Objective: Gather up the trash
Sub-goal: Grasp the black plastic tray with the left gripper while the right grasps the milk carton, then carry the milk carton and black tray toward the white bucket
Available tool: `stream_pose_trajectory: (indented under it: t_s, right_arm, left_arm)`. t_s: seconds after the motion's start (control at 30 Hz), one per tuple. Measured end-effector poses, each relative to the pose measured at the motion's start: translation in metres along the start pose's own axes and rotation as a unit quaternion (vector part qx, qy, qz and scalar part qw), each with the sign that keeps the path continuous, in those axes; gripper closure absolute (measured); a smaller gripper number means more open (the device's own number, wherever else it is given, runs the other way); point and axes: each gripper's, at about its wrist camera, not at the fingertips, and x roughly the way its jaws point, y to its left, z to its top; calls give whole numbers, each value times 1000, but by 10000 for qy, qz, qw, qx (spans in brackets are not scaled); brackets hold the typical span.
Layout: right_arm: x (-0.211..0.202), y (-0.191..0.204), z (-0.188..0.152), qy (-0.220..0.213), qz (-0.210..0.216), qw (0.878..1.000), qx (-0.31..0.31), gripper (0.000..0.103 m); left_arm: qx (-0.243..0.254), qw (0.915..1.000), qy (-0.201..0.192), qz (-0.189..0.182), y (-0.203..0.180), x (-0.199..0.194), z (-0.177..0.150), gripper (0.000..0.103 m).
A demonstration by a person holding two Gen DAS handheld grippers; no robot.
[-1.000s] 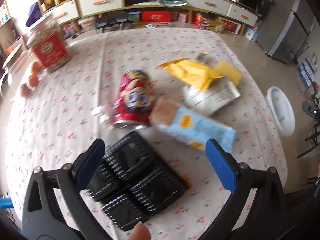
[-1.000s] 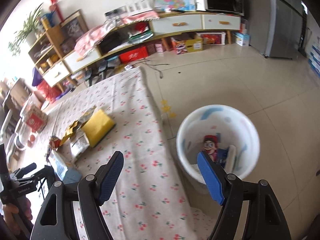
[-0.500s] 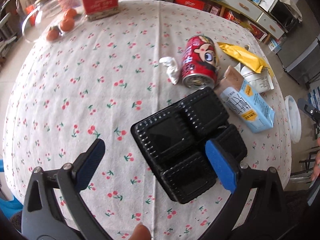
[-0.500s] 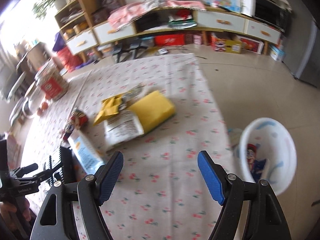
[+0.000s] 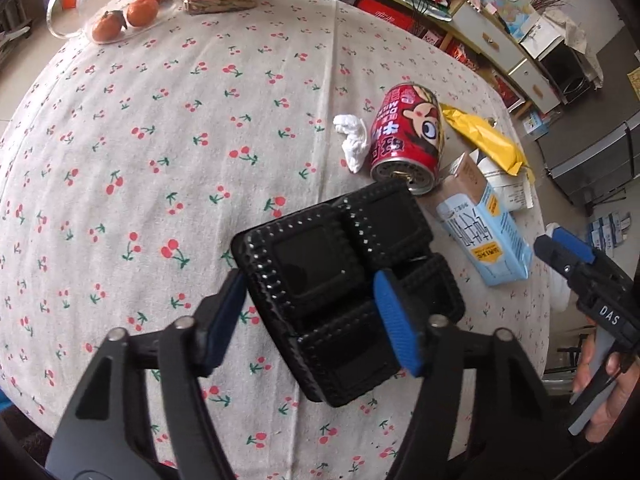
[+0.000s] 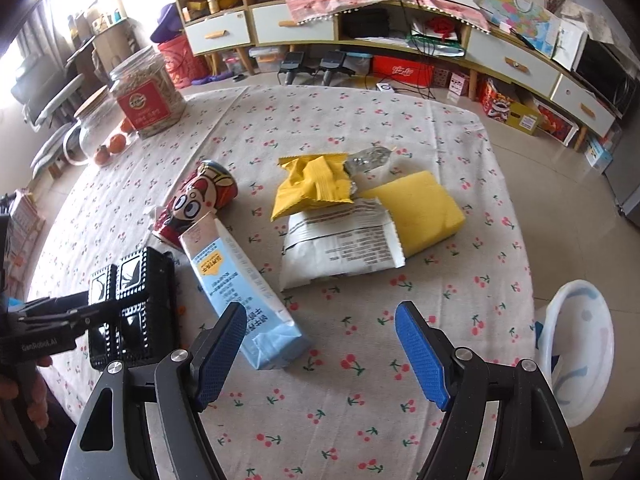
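A black compartment tray [image 5: 320, 264] lies on the cherry-print tablecloth [image 5: 140, 168]. My left gripper [image 5: 308, 320] points down over it with its jaws closing. The tray's left part sits between the pads, and I see no firm press on it. Beyond the tray lie a red cartoon can [image 5: 408, 136], a crumpled tissue [image 5: 352, 140], a blue carton [image 6: 240, 292], a yellow wrapper [image 6: 316, 188], a white bag [image 6: 340, 244] and a yellow block [image 6: 424, 208]. My right gripper [image 6: 320, 356] hovers open over bare cloth beside the carton's near end.
A white bin [image 6: 576, 360] stands on the floor past the table's right edge. At the far left are a jar with a red label [image 6: 148, 100] and oranges [image 6: 114, 146] in a glass dish. Low shelves line the back wall.
My left gripper slid over the black tray and its jaws narrowed around the tray's left part. My right gripper swung from above the bin to above the table.
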Motion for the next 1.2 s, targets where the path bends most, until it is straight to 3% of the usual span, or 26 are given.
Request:
stream_pose_trajectory:
  t_s: [0.13, 0.17, 0.77, 0.83, 0.9, 0.97, 1.07, 1.2]
  right_arm:
    - [2, 12, 0, 31, 118, 9998, -183, 25]
    - [3, 14, 0, 35, 140, 9996, -237, 25]
    - [33, 48, -2, 342, 306, 9946, -927, 26]
    - [40, 51, -2, 412, 275, 9937, -1006, 31]
    - [45, 53, -4, 466, 247, 9928, -1079, 49]
    - [47, 53, -5, 470, 267, 9922, -1124, 56]
    - [40, 53, -7, 357, 426, 9920, -1136, 63]
    - [23, 51, -11, 135, 600, 9909, -1194, 64]
  left_arm:
    - [4, 10000, -66, -36, 2, -3, -2, 45]
    - [-13, 9999, -93, -53, 4, -3, -1, 51]
    - [-27, 9992, -381, 142, 28, -21, 3, 51]
    - [-9, 9991, -409, 148, 28, -22, 5, 51]
    - [7, 9990, -420, 141, 27, -22, 5, 51]
    - [54, 9988, -451, 159, 25, -23, 6, 51]
    - [137, 9984, -522, 164, 20, -26, 6, 51]
    - [175, 9982, -565, 52, 18, -29, 6, 52]
